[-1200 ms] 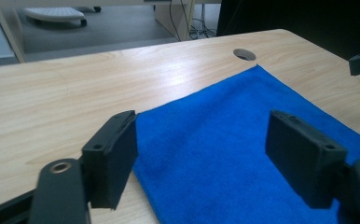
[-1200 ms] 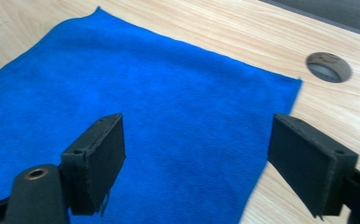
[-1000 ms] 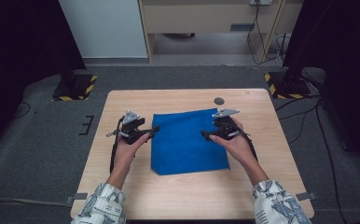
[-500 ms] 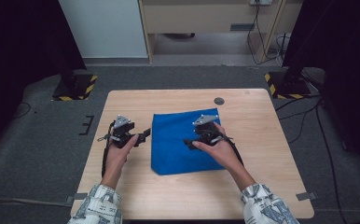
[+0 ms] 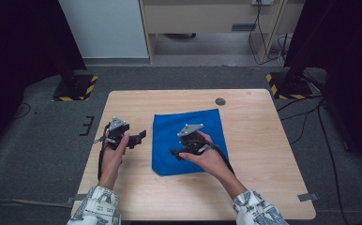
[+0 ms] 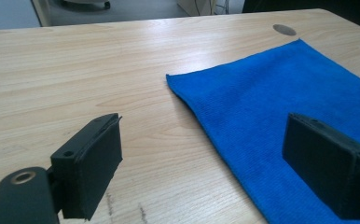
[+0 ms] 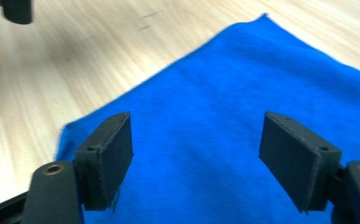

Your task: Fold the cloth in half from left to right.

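A blue cloth [image 5: 195,119] lies flat in the middle of the wooden table [image 5: 259,154]. My right gripper [image 5: 176,153] hovers over the cloth's near left part, pointing left, with its jaws wide open. In the right gripper view the open right gripper [image 7: 197,121] has blue cloth [image 7: 225,84] below and between its jaws. My left gripper [image 5: 140,137] is held just left of the cloth, pointing right at its left edge, also open. In the left gripper view the left gripper [image 6: 206,123] straddles the cloth's edge, with the cloth [image 6: 285,88] to the right and bare wood to the left.
A round grey cable hole [image 5: 220,101] sits in the table behind the cloth. Bare wood surrounds the cloth on all sides. Black stands with yellow-striped bases [image 5: 78,89] rest on the floor beyond the table's far corners.
My right gripper has moved left across the cloth from its right edge and a little nearer. The left gripper has drawn slightly left, off the cloth's edge. The cloth has not shifted.
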